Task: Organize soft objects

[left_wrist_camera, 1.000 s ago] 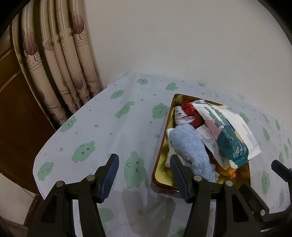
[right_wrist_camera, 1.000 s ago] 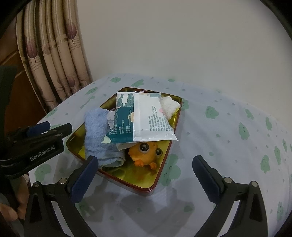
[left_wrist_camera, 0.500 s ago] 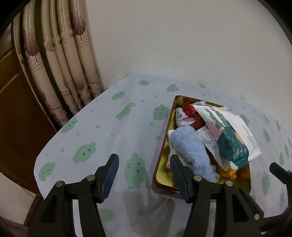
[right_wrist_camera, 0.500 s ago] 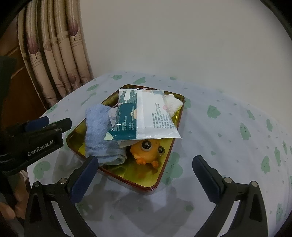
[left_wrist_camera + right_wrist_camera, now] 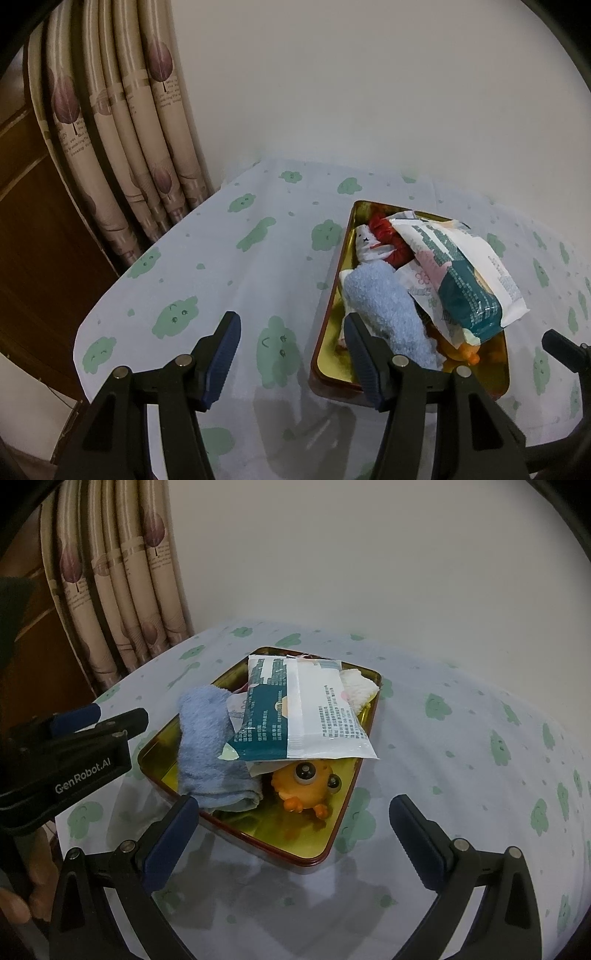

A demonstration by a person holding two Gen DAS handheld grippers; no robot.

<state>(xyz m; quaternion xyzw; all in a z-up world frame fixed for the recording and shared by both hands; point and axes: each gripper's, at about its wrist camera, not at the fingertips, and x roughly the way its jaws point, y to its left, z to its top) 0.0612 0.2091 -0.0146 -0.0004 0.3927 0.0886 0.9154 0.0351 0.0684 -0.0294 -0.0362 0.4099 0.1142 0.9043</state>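
A gold tin tray (image 5: 343, 834) on the surface (image 5: 461, 760), full of soft things. In the tray: a blue fluffy sock (image 5: 207, 753) along the tray's left side, a white and teal wipes pack (image 5: 314, 716) on top of the pile, an orange toy with big eyes (image 5: 306, 782) under the pack's near edge, a white cloth (image 5: 360, 688) at the tray's far right corner. From the left view, also a small white doll with red bits (image 5: 376, 245) at the tray's far end.

Left tool (image 5: 291, 354) spread wide, nothing between the pads, near the tray's near left corner. Right tool (image 5: 293, 843) spread wide too, empty, in front of the tray's near edge.

Blue sock: probably light, floppy, easy to squash. Best pinched at the thick folded end near the tray's front, so less hangs down. Wipes pack: likely smooth and slippery, a bit bendy; better held across the middle than by the thin sealed edge. Could slide off the pile if bumped. Orange toy: looks rubbery; hard to reach until the pack is off.
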